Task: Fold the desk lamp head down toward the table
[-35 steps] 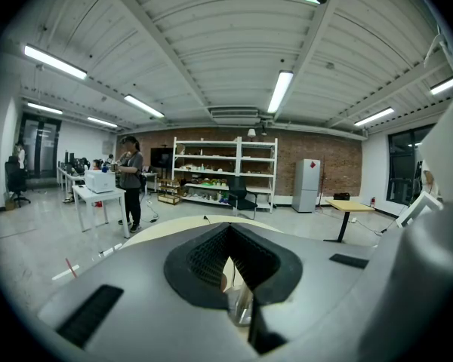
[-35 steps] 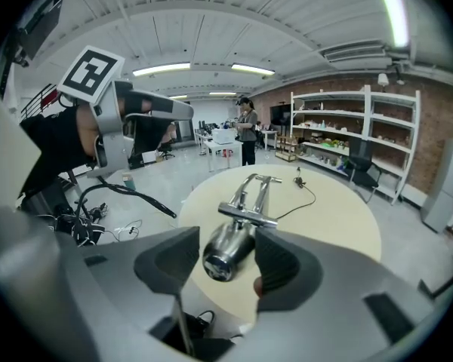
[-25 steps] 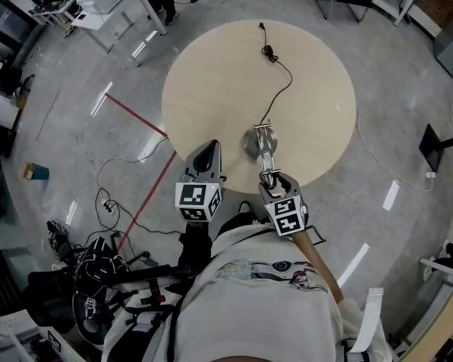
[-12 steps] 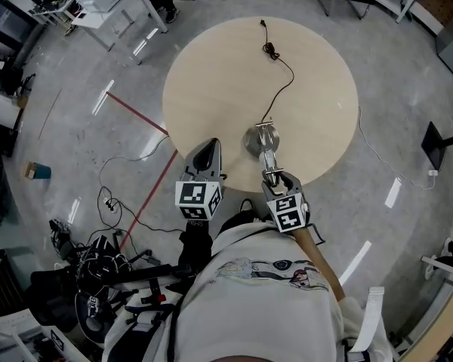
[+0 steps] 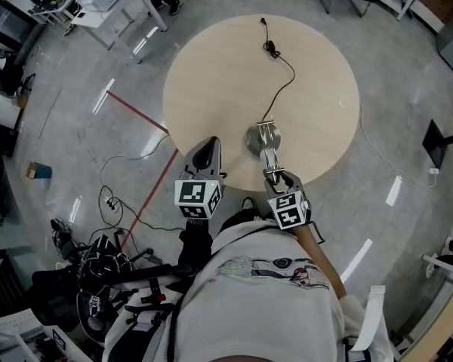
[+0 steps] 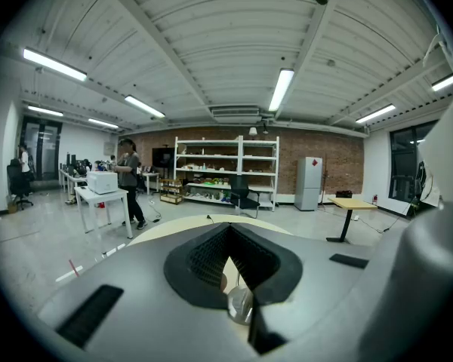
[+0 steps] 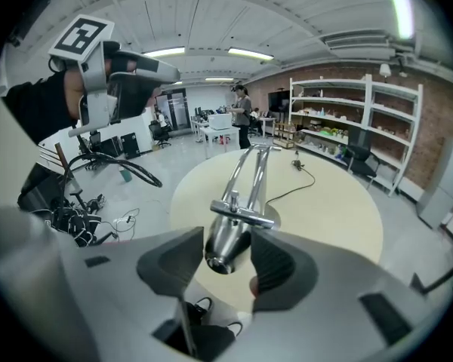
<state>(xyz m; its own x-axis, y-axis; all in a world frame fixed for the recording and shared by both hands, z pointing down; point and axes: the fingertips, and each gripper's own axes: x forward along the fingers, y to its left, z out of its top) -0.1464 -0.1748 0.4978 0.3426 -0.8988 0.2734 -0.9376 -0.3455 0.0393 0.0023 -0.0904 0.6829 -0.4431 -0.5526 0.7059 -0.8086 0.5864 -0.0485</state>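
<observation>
Right gripper (image 7: 228,261): had just been closing on lamp head (image 7: 225,241) — pads met its sides, to fold it down.
Lamp head: stood raised at table (image 5: 211,74) near edge.
Left gripper (image 6: 228,231): clenched empty — parked aside.

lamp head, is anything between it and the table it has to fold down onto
Nothing visible does. The chrome desk lamp head sits between the right gripper's jaws, which have just been closing on it. The round beige table under it carries only the lamp's own round base and black cord.
</observation>
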